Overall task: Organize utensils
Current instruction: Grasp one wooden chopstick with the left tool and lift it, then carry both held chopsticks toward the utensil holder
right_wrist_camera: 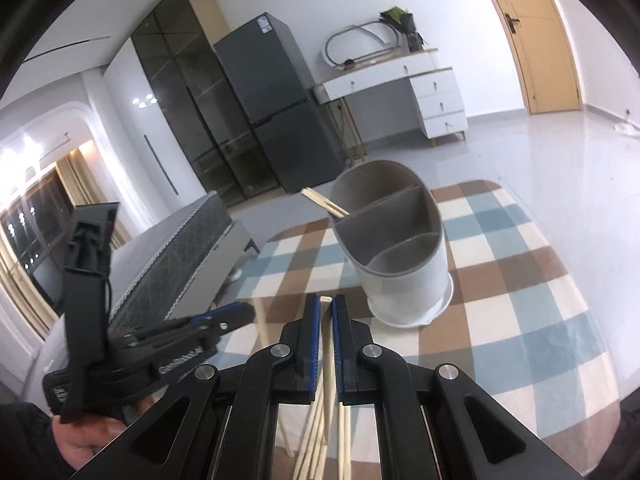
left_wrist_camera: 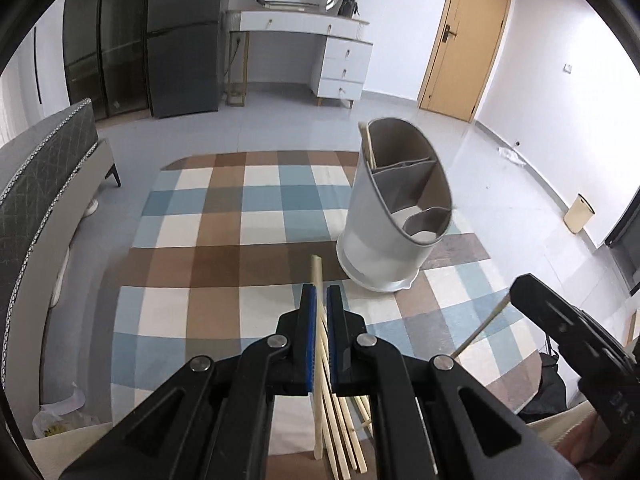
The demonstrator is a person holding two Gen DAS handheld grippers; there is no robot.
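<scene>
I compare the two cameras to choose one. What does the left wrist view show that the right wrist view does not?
Only left wrist: the right gripper holding a chopstick.
Only right wrist: the left gripper from the side.
Both: the holder with chopsticks in its far compartment, and loose chopsticks below.

The checked tablecloth (left_wrist_camera: 224, 264) lies bare to the left of the white holder (left_wrist_camera: 384, 236), which stands in the way ahead on the right, with two chopsticks (right_wrist_camera: 324, 202) poking out of its far slot.
</scene>
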